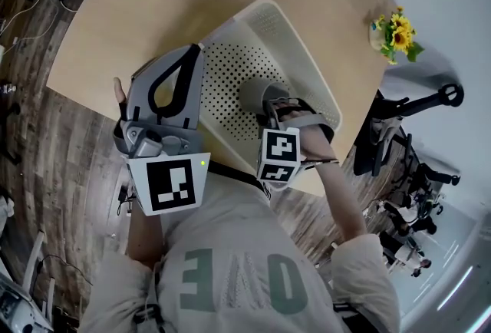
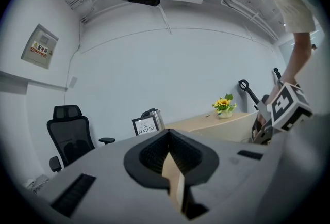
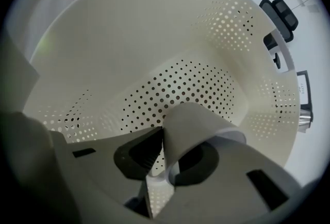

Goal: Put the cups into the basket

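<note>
Wood-toned surface [image 1: 115, 24] carries the white perforated basket [image 1: 304, 55], and I am working down inside it, so I judge the step in hand to be setting the cup down. To do it well, I would lower until the cup's far end meets the dotted floor and keep off the sloped walls. Only then would I ease the jaws apart and lift straight up, so the pads do not tip it over.

My left gripper [image 2: 167, 136] hangs outside the basket's near-left edge, jaws together with nothing between them. I would leave it there, out of the way.

My right gripper [image 3: 161, 140] points down into the basket and is clamped on the pale grey cup [image 3: 195, 124]. It pinches the wall near the rim, and one pad appears to sit inside the mouth. The cup hangs from those jaws over the middle of the floor. I cannot tell whether it touches.
</note>
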The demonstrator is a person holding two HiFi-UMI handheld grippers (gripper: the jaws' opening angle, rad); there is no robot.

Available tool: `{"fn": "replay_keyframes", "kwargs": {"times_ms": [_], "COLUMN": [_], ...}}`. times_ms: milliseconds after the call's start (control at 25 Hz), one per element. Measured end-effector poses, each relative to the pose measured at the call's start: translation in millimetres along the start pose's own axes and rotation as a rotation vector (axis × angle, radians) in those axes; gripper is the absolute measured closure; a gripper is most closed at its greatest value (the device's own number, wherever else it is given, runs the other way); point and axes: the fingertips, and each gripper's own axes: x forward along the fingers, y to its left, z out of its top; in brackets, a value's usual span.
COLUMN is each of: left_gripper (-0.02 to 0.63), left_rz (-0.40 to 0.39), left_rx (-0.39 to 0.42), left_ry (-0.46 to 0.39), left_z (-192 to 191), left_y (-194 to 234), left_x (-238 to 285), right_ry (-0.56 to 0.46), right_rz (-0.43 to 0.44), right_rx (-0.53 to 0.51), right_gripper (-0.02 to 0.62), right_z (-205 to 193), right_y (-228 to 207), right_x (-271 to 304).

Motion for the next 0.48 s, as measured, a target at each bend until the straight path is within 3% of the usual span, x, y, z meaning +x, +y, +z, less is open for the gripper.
{"fn": "replay_keyframes", "kwargs": {"times_ms": [320,480], "left_gripper": [0.598,0.598], "left_rz": [-0.017,-0.023], "left_rx": [-0.014,-0.014], "left_ry": [0.0,-0.004], "left_z": [2.1,3.4], "left_y": [-9.9,-11.9], "left_x": [1.5,2.9], "right_ry": [-0.043,-0.079], "right_rz": [0.0,-0.043], "right_rx": [0.057,0.119], "right_gripper": [0.534,0.52], "right_z": [4.2,7.3], "right_y": [-2.6,-9.0], "right_x": [-1.8,-5.3]}}
